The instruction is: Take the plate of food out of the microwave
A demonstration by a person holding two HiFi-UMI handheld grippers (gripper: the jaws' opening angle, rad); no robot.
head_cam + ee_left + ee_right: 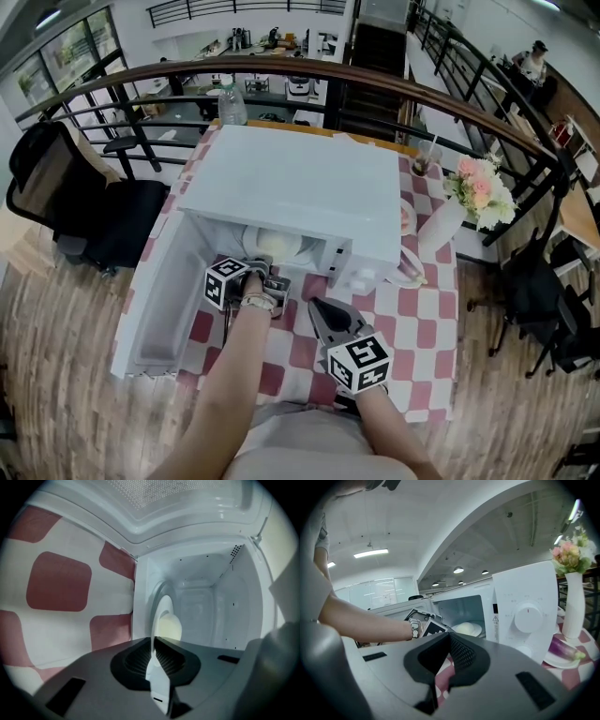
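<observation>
The white microwave [300, 187] stands on the checked table with its door [155, 300] swung open to the left. Inside lies a white plate [281, 246] carrying pale rounded food [169, 627]. My left gripper [262, 272] reaches into the opening and is shut on the plate's near rim [157, 667], which shows edge-on between the pads of this gripper [153, 641]. My right gripper [319, 307] hovers over the table in front of the microwave, shut and holding nothing. In the right gripper view, past that gripper's tips [449, 637], the plate [468, 629] is visible in the cavity.
A white vase of flowers [450, 220] and a plate with an aubergine [562, 651] sit right of the microwave. A water bottle [231, 103] stands behind it. A black chair [84, 206] is at the left, and a railing runs behind the table.
</observation>
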